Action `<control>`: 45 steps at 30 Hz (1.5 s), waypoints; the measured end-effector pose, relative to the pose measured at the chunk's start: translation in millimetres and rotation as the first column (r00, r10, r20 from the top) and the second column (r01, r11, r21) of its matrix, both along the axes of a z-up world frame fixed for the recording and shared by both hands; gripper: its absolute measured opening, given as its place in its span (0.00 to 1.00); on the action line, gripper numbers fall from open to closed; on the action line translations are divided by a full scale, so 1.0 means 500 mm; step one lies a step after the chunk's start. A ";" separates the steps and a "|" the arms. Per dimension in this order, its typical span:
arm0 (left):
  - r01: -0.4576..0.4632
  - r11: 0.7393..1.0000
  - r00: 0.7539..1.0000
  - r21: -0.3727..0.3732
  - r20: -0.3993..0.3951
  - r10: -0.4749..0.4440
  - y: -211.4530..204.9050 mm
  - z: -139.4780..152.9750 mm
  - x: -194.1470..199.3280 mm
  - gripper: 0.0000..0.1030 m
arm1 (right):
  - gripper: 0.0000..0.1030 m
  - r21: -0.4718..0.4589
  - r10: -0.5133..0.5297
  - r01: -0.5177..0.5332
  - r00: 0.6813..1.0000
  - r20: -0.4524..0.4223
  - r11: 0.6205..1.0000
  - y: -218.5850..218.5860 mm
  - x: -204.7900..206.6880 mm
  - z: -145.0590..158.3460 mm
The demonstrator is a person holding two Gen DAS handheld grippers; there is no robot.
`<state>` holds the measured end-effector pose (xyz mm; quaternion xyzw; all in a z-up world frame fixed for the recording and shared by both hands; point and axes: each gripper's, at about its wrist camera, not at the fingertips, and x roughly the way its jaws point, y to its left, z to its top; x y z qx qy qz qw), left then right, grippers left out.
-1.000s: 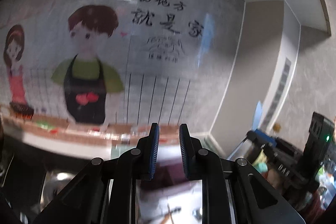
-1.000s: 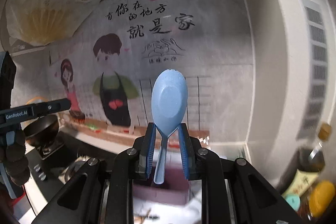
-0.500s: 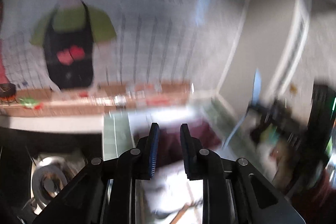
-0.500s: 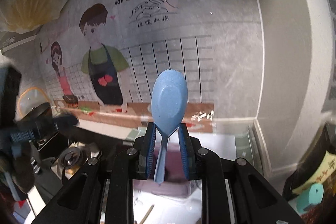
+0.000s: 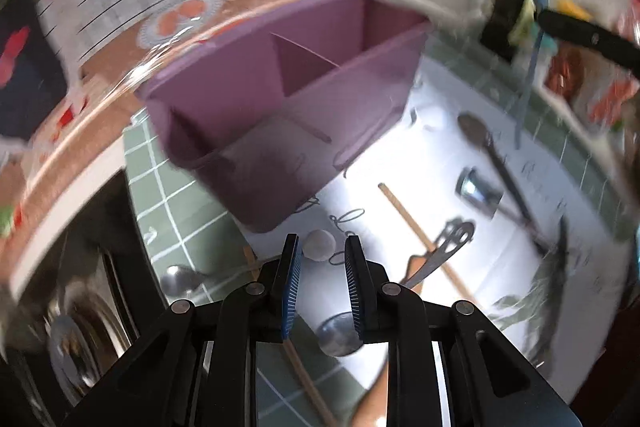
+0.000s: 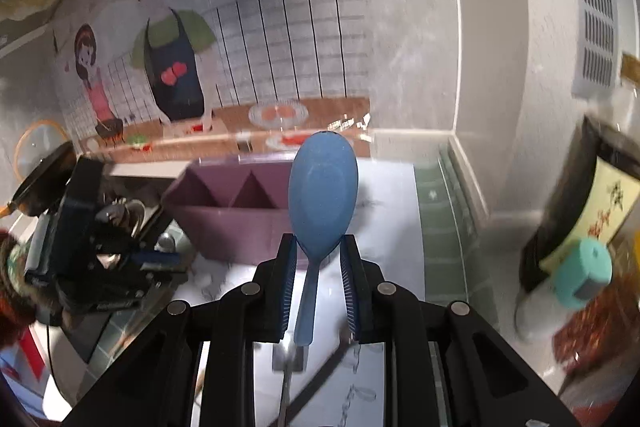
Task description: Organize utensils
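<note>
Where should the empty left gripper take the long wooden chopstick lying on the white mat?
Probably the bare upper half of the wooden chopstick, from above, with the left gripper set across its length. It lies flat, and its lower half is crossed by a metal utensil.

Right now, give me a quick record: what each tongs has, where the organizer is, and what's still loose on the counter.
right tongs: shut on blue spoon, bowl end pointing away from the camera
left tongs: open, nothing between the pads
organizer: purple, divided compartments, no utensils visible in them, on the counter ahead of both tongs
loose on counter: dark spoon, wooden stick, metal ladle, small round piece
image quality: left view motion-blurred
</note>
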<state>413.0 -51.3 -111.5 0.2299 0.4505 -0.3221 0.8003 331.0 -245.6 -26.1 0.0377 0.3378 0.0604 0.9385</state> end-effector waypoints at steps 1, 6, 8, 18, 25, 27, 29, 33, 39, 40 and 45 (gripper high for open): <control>0.038 0.999 0.999 0.035 0.006 -0.038 -0.010 -0.008 -0.001 0.23 | 0.19 0.001 -0.001 0.001 1.000 -0.007 1.000 0.000 -0.006 -0.004; 0.150 0.979 0.988 0.138 0.006 -0.152 -0.031 -0.031 0.004 0.24 | 0.19 -0.008 -0.006 0.006 1.000 -0.026 1.000 0.004 -0.030 -0.018; 0.177 0.973 0.984 0.150 -0.022 -0.175 -0.035 -0.040 0.013 0.26 | 0.19 -0.011 -0.013 0.013 0.999 -0.037 1.000 0.004 -0.038 -0.025; 0.100 0.986 0.995 0.133 -0.029 -0.097 -0.040 -0.054 0.046 0.25 | 0.19 -0.013 -0.044 0.043 0.997 -0.064 0.999 -0.003 -0.062 -0.041; -0.149 0.986 0.989 -0.071 0.002 0.150 -0.004 0.010 -0.006 0.05 | 0.19 -0.001 -0.042 0.042 0.997 -0.060 0.999 -0.001 -0.070 -0.041; -0.210 0.964 0.977 -0.165 0.003 0.214 0.018 0.044 -0.026 0.05 | 0.19 0.002 -0.039 0.039 0.997 -0.061 0.999 0.000 -0.072 -0.042; -0.211 0.957 0.975 -0.199 0.022 0.219 0.029 0.061 -0.046 0.05 | 0.19 0.001 -0.029 0.030 0.997 -0.068 1.000 0.002 -0.073 -0.046; -0.109 0.981 0.992 -0.161 0.047 0.118 0.028 0.057 -0.053 0.11 | 0.19 0.002 -0.007 0.008 0.996 -0.088 1.000 0.007 -0.079 -0.053; -0.119 0.988 0.992 -0.095 -0.041 0.115 0.024 -0.005 0.001 0.31 | 0.18 0.008 0.015 -0.014 0.992 -0.125 1.000 0.013 -0.086 -0.081; -0.130 0.987 0.991 -0.091 -0.037 0.127 0.024 -0.009 0.007 0.31 | 0.17 0.005 0.021 -0.020 0.991 -0.133 1.000 0.015 -0.088 -0.086; -0.061 0.998 0.997 -0.005 -0.039 0.061 -0.006 -0.035 0.027 0.31 | 0.14 0.047 0.039 -0.029 0.974 -0.223 0.998 0.007 -0.095 -0.131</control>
